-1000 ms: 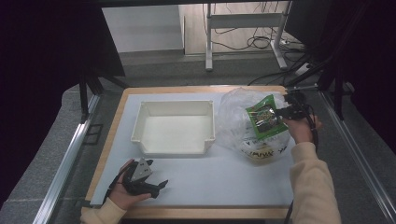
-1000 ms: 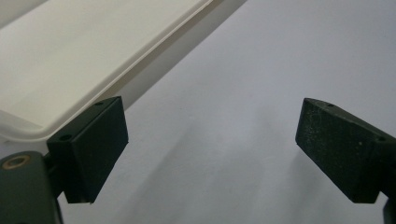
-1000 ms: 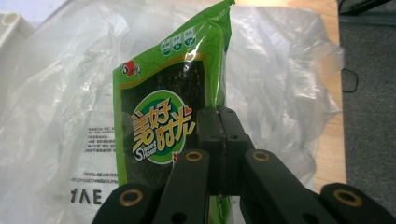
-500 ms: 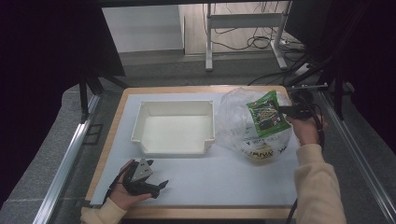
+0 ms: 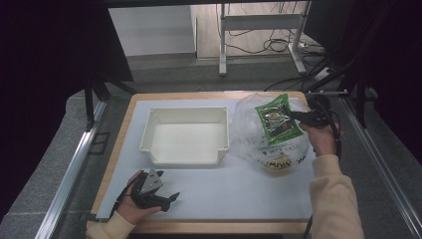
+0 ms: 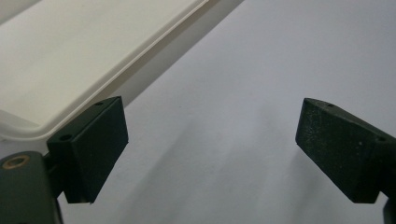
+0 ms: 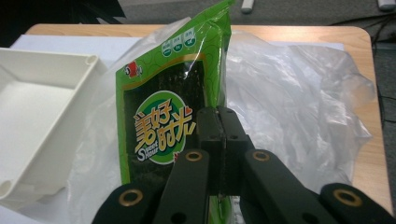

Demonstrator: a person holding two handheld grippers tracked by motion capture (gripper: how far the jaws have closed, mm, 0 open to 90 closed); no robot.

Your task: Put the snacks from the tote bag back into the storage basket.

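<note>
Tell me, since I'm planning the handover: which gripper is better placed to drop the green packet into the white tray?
Right. The right gripper is already shut on the green packet, above the plastic bag beside the white tray. The left gripper rests open on the table's near edge.

Lower edge of the green snack packet [image 7: 159,116] behind the right hand-held gripper [image 7: 223,135].

A lab bench: dark curtains either side, metal rails [image 5: 69,174] flanking the table [image 5: 209,94], cables [image 5: 259,47] on the floor at top.
</note>
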